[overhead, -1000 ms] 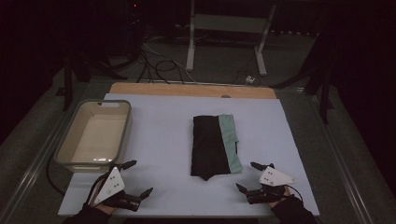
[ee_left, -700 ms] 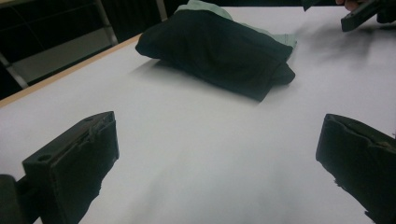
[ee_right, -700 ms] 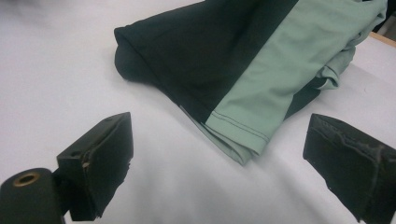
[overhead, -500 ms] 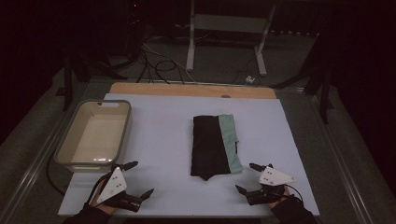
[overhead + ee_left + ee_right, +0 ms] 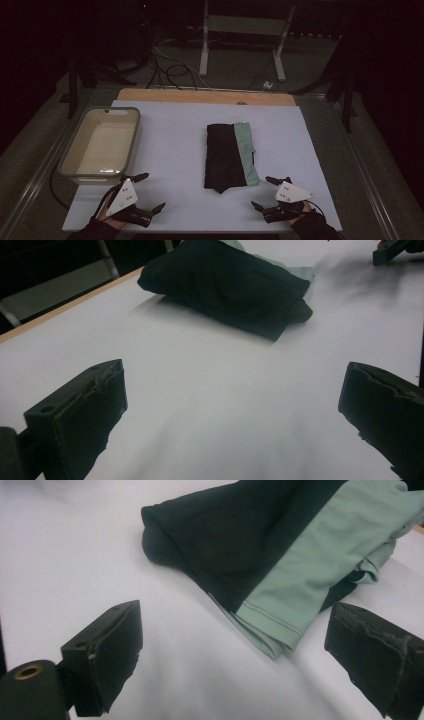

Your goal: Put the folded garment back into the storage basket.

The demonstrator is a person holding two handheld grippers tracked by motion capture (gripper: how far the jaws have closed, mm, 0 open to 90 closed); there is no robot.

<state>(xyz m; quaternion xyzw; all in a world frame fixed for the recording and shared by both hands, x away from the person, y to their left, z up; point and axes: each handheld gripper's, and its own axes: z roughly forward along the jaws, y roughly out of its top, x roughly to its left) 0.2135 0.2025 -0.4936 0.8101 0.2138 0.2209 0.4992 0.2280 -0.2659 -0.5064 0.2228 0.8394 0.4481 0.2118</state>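
A folded garment (image 5: pixel 229 157), black with a pale green strip along its right side, lies in the middle of the white table (image 5: pixel 170 145). My left gripper (image 5: pixel 150 191) rests near the front edge, left of the garment, open with nothing between its jaws. At the front right my right gripper (image 5: pixel 262 192) is open too, just short of the garment's near right corner. In the left gripper view the garment (image 5: pixel 225 285) lies well ahead of the left gripper (image 5: pixel 230 405). The right gripper view has the green hem (image 5: pixel 270 625) close in front of the right gripper (image 5: pixel 235 650), not touching.
An empty pale bin (image 5: pixel 131 150) with a grey rim stands at the table's left side, just beyond my left gripper. A wooden strip (image 5: pixel 205 96) runs along the far edge. Cables and a metal stand (image 5: pixel 240 30) are on the dark floor behind.
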